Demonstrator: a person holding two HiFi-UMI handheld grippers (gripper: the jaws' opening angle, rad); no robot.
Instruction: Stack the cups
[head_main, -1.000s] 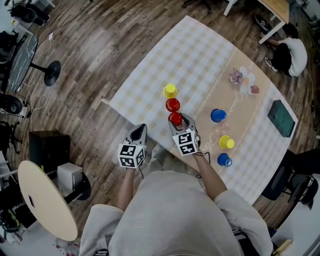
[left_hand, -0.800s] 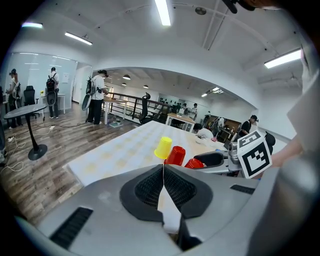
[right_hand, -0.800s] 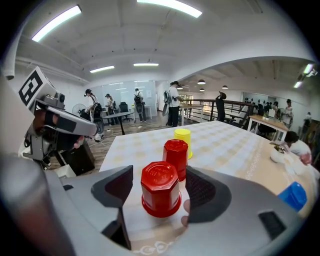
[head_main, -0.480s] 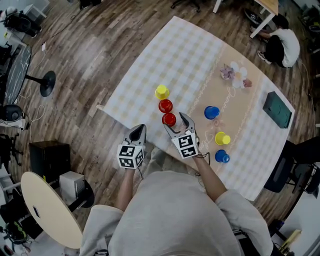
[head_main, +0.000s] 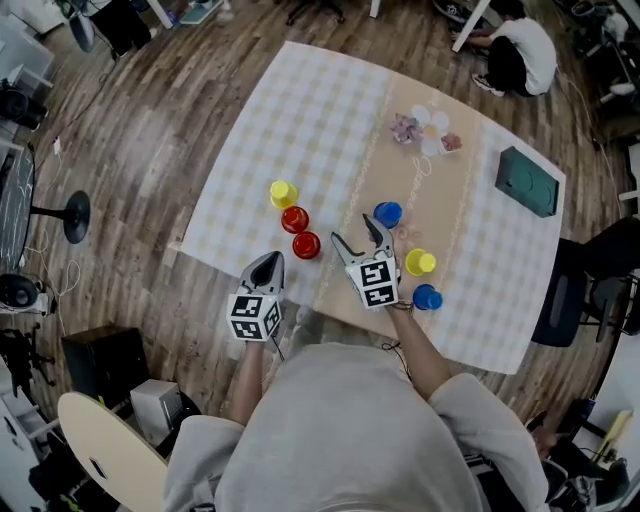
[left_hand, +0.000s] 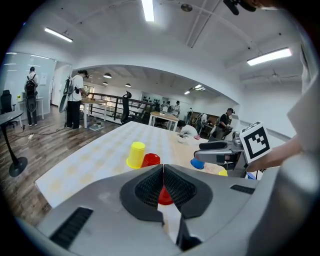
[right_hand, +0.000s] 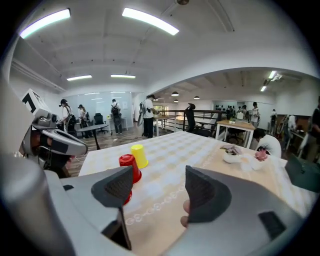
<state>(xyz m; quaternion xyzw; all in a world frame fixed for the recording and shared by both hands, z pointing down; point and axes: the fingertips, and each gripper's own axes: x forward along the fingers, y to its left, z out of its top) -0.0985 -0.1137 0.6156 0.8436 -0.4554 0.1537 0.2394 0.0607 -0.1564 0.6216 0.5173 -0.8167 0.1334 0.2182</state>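
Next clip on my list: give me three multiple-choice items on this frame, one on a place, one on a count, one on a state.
1. Which cup stands nearest the left hand-held gripper?
A. a blue one
B. a red one
C. a yellow one

2. How many cups stand on the table?
A. four
B. six
C. eight

3. How is the right hand-held gripper?
A. open, holding nothing
B. shut on a blue cup
C. shut on a yellow cup

Key:
1 B: in the head view the red cup sits just beyond its tip.
2 B: two yellow cups, two red and two blue cups show.
3 A: the right gripper view shows its jaws apart with nothing clamped between them.
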